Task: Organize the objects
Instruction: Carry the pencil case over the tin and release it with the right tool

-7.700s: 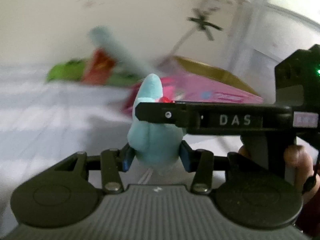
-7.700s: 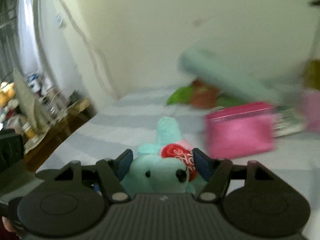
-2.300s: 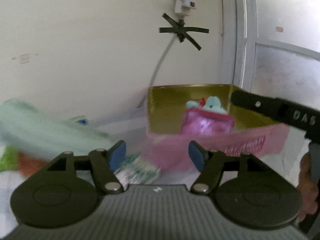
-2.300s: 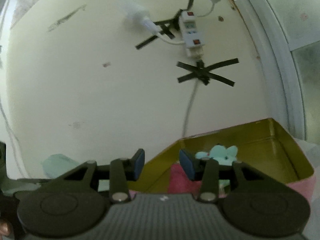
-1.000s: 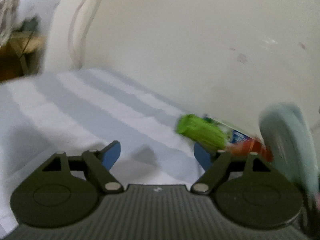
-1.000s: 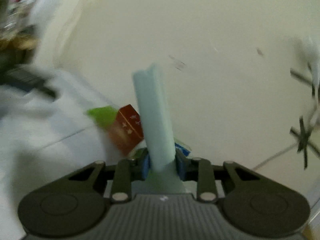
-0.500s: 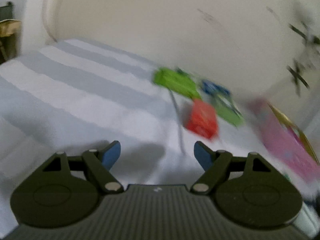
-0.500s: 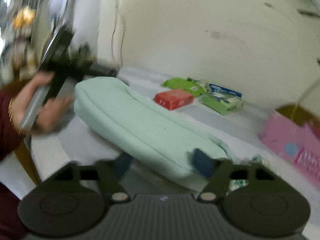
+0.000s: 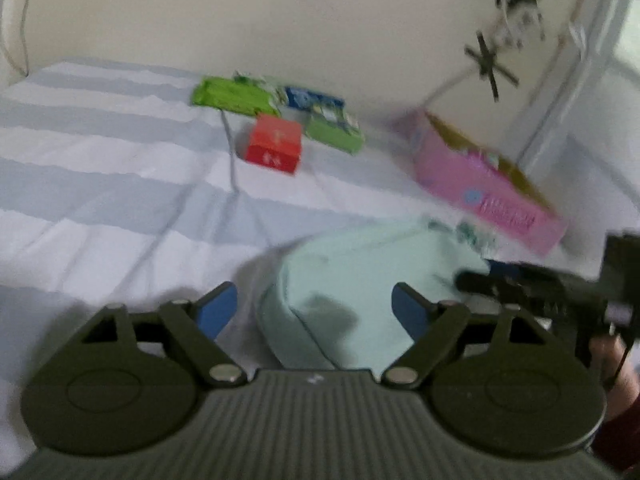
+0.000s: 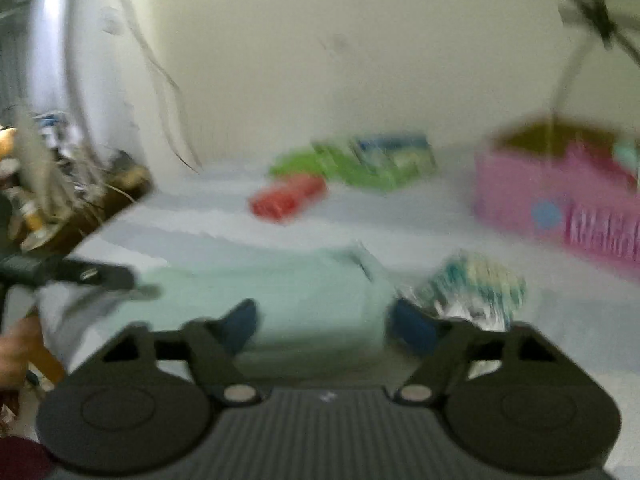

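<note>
Mint-green pouch [image 9: 360, 276] lies on the striped bed sheet [image 9: 100, 184], its near end between the spread fingers of the left claw [image 9: 314, 312], no pad touching it. At 3 o'clock in the left view the right claw [image 10: 324, 320] reaches in low over the pouch, also spread. Only the left view shows the red box [image 9: 274, 144] sharply at 12 o'clock, the pink box [image 9: 480, 184] at 2. Only the right view shows the patterned packet [image 10: 472, 284] clearly.
</note>
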